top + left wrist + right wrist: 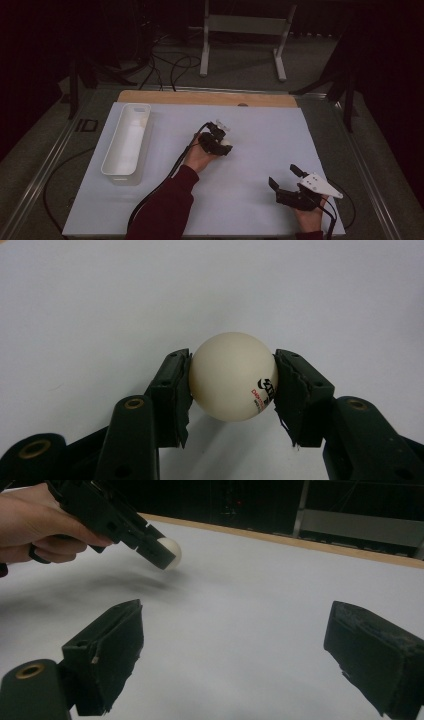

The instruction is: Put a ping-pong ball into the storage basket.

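high view: left gripper [220,142] near the middle of the white surface [260,145], white bin [126,142] well to its left; right gripper [289,180] at the near right edge, jaws wide apart, holding nothing.
left gripper view: cream ball [232,376] clamped between both pads.
right gripper view: ball lifted clear above the surface.

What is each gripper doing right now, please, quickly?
Left gripper: closed on the white ball, lifted above the sheet.
Right gripper: open, nothing between its jaws.
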### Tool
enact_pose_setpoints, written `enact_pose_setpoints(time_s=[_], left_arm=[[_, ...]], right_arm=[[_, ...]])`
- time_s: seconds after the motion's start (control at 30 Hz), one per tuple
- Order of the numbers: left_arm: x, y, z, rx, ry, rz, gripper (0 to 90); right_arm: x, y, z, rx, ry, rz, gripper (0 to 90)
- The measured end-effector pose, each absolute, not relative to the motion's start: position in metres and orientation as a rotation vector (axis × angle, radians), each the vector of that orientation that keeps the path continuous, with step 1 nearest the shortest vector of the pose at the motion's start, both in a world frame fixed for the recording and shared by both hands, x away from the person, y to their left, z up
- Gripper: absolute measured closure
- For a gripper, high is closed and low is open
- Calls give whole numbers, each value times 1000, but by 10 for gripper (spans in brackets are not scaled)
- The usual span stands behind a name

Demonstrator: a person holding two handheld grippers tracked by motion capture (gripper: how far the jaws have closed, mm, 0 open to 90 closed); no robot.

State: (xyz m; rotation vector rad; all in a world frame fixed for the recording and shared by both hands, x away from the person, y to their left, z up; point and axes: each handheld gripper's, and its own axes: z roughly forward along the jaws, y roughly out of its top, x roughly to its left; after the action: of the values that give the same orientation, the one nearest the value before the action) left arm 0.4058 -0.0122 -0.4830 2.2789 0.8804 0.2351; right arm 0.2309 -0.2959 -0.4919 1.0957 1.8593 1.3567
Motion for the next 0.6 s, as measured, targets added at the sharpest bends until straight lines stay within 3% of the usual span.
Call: enact_pose_setpoints(time_s=[0.6], left_arm=[[403, -7, -473, 2271, 878, 221, 515]], right_arm=[[231, -296, -492, 1098, 1858, 1356, 88]])
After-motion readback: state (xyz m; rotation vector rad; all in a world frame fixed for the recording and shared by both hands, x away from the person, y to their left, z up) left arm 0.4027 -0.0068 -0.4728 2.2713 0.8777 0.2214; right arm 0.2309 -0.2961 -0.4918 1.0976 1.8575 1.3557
